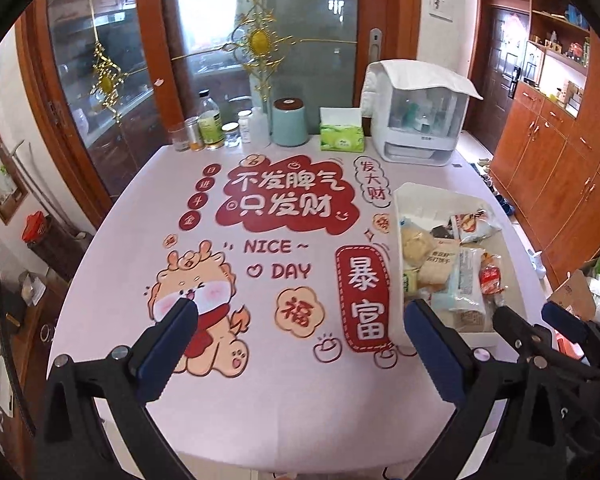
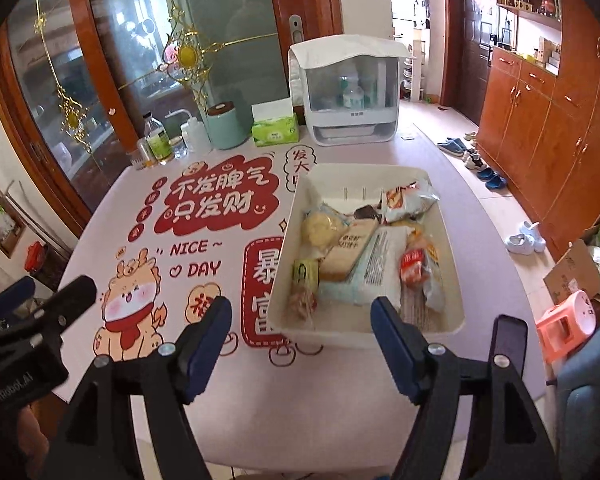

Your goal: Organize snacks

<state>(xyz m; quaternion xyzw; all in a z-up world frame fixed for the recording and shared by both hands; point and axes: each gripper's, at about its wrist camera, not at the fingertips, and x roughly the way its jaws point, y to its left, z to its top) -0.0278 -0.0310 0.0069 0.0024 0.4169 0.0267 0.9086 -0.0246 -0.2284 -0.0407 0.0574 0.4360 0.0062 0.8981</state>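
Note:
A white plastic bin (image 2: 288, 264) holds several snack packets on the right side of the table; it also shows in the left wrist view (image 1: 400, 216). Among them are a pale blue and white pack (image 2: 374, 276), a tan cracker pack (image 2: 346, 254), a red wrapped snack (image 2: 414, 266) and a round yellow pastry (image 2: 318, 229). My right gripper (image 2: 300, 322) is open and empty, just in front of the bin's near wall. My left gripper (image 1: 300, 322) is open and empty over the printed tablecloth, left of the bin. The right gripper (image 1: 536, 322) shows at the right edge of the left wrist view.
Along the table's far edge stand bottles and jars (image 1: 210, 126), a mint green canister (image 1: 290, 122), a green tissue box (image 1: 341, 134) and a white covered appliance (image 1: 418, 120). Wooden cabinets (image 2: 548, 128), shoes (image 2: 488, 174), a pink stool (image 2: 568, 324) and a cardboard box (image 2: 572, 272) are at the right.

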